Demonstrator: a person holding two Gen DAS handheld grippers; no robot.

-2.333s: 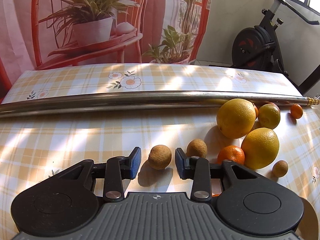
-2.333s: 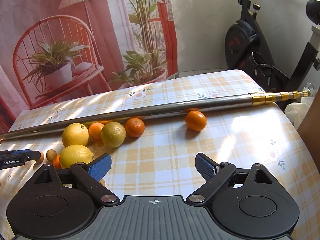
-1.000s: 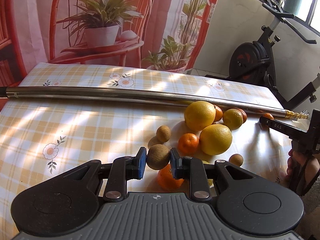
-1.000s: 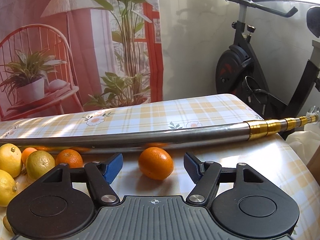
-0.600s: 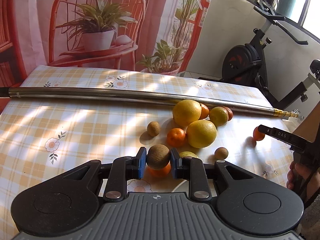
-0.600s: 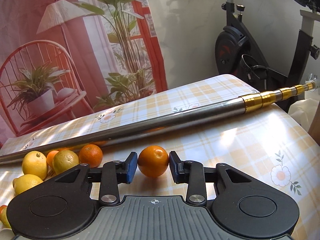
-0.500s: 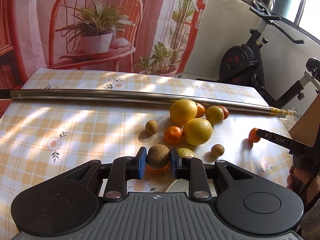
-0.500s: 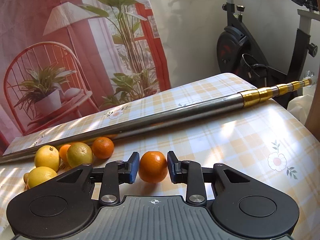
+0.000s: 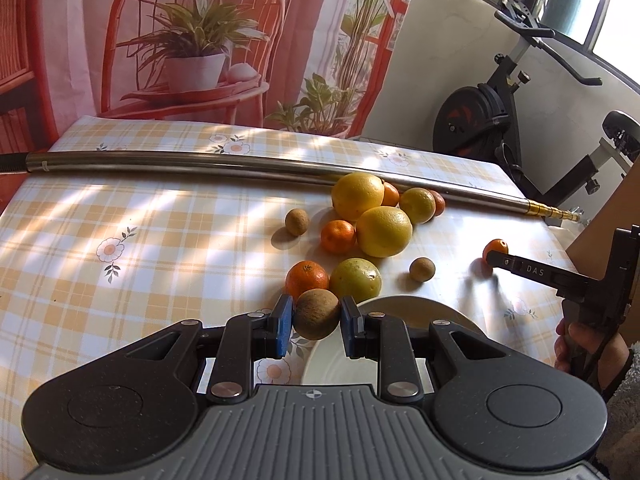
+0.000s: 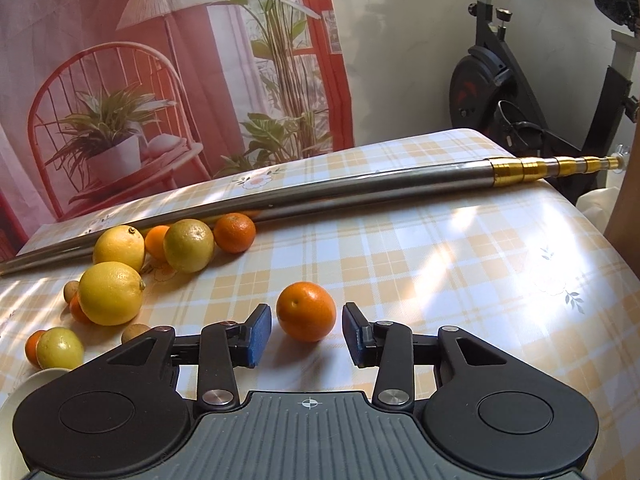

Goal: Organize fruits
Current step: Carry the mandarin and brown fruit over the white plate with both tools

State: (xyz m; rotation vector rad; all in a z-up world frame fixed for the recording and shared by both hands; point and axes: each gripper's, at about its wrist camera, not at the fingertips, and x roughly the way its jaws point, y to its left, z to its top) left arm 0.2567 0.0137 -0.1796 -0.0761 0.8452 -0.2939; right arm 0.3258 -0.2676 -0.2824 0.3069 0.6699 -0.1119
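Holding brown fruit (image 9: 316, 314) clenched in your left gripper (image 9: 313, 324) just beside plate (image 9: 404, 306) | right gripper (image 10: 307, 336) jaws just reopened, clear of orange (image 10: 306, 311) resting between them on table (image 10: 460, 280)

A small round brown rough-skinned fruit (image 9: 316, 314) sits clamped between blue fingers (image 9: 285, 324), lifted above the rim of a white plate (image 9: 416, 307). A glossy round orange (image 10: 306, 311) rests on the checked counter (image 10: 440, 280), apart from both pads beside it. Yellow lemons (image 9: 383, 231), small mandarins (image 9: 338, 236) and two more brown fruits (image 9: 297, 222) lie clustered near a steel pole (image 9: 200, 162).
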